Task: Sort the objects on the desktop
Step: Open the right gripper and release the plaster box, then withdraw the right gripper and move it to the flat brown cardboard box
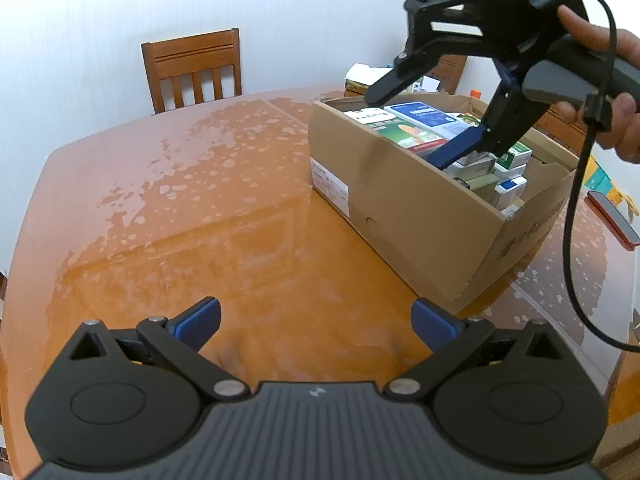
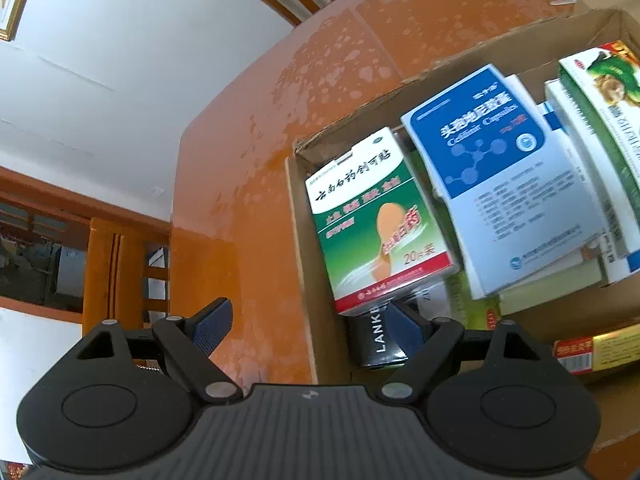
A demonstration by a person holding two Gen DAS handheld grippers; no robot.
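- Sitting toward the right side of the glossy orange wooden desk: an open brown cardboard box, already holding many small packets.
- Lying on top at the box's far-left corner: a green-and-white plaster carton with a red bottom stripe, and just beside it a blue-and-white capsule carton.
- Leaning at the far-right edge of the right wrist view: a green carton with a picture on it, resting on stacked white cartons.
- Lying lower down: a black box lettered LANKE under the plaster carton, and a yellow-and-red packet near the box's near side.
- Showing bare across the desk's left and near parts; resting near the desk's right edge, outside the box, a flat red-edged item, too cut off to identify.
- Fitting either a late stage, with most packets gathered into the box, or a stage of picking packets out for sorting; not settled by these views.
- Hovering over the box interior: the right gripper, spread wide and empty, 1 blue pad close to the packets.
- Hanging low over the desk's near edge: the left gripper, spread wide, gripping nothing.
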